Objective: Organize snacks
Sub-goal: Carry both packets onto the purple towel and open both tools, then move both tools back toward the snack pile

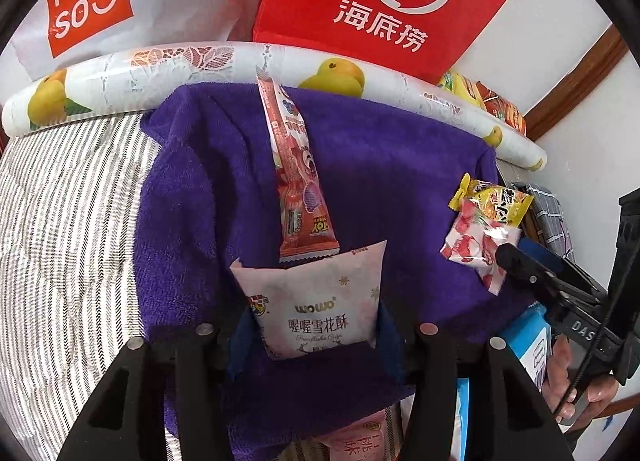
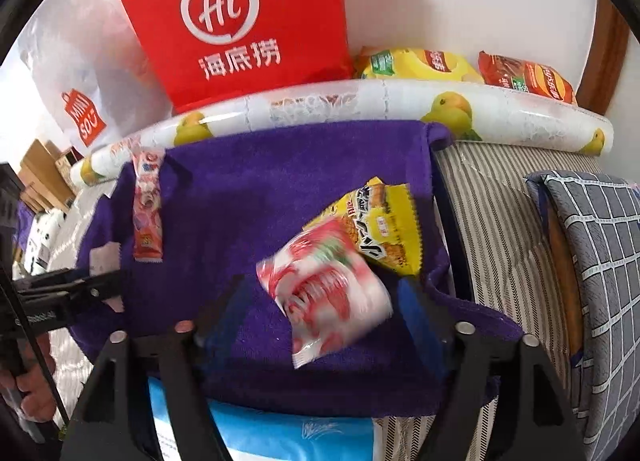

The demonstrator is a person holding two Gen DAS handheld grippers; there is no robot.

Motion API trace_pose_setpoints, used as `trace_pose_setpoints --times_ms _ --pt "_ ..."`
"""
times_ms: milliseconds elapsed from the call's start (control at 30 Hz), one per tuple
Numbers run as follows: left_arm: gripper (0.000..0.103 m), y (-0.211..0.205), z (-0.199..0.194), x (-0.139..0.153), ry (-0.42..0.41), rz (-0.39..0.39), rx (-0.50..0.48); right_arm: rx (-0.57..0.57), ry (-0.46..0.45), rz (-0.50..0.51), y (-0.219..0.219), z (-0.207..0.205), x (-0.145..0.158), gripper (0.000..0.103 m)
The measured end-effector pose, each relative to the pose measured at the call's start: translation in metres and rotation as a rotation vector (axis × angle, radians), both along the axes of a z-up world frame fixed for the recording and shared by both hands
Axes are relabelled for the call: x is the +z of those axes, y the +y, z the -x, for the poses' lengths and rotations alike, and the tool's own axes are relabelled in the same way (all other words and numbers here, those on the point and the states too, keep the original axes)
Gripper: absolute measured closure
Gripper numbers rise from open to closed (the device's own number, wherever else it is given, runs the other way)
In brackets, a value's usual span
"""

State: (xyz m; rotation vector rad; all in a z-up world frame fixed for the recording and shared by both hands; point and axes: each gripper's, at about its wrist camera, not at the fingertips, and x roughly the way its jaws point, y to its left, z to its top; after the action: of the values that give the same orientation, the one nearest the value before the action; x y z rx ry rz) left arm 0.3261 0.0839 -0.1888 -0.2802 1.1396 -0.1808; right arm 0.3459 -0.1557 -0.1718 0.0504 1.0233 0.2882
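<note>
A purple towel [image 1: 192,201] [image 2: 256,197] lies on the striped bed. My left gripper [image 1: 312,325] is open around a pale pink snowflake-crisp packet [image 1: 316,309], which lies on the towel just below a long red snack stick [image 1: 292,177] [image 2: 148,213]. My right gripper [image 2: 320,301] is open, with a red-and-white candy packet [image 2: 328,293] [image 1: 476,249] between its fingers, blurred by motion. A yellow snack packet [image 2: 388,229] [image 1: 496,197] lies right behind it, partly overlapped.
A rolled fruit-print mat [image 1: 180,65] [image 2: 360,109] borders the towel's far side. A red paper bag [image 1: 384,1] [image 2: 240,21] and a white MINISO bag [image 1: 88,5] stand behind it. Yellow and orange chip bags [image 2: 460,65] lie at the back right. A grey checked pillow [image 2: 592,261] sits right.
</note>
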Motion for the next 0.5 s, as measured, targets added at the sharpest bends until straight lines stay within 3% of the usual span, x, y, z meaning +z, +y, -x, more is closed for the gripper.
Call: trace_pose_setpoints --times_ms 133,400,500 --pt "0.036 -0.004 -0.001 0.001 0.005 -0.032 0.002 0.001 -0.019 0.001 0.002 0.004 0.008 0.025" --pt "0.033 -0.002 0.014 0.021 -0.014 -0.028 0.007 -0.011 -0.112 -0.02 -0.006 0.039 0.038 0.025" --pt "0.033 0.003 0.028 0.034 -0.034 -0.025 0.014 -0.012 -0.139 -0.003 -0.011 0.058 0.05 0.031"
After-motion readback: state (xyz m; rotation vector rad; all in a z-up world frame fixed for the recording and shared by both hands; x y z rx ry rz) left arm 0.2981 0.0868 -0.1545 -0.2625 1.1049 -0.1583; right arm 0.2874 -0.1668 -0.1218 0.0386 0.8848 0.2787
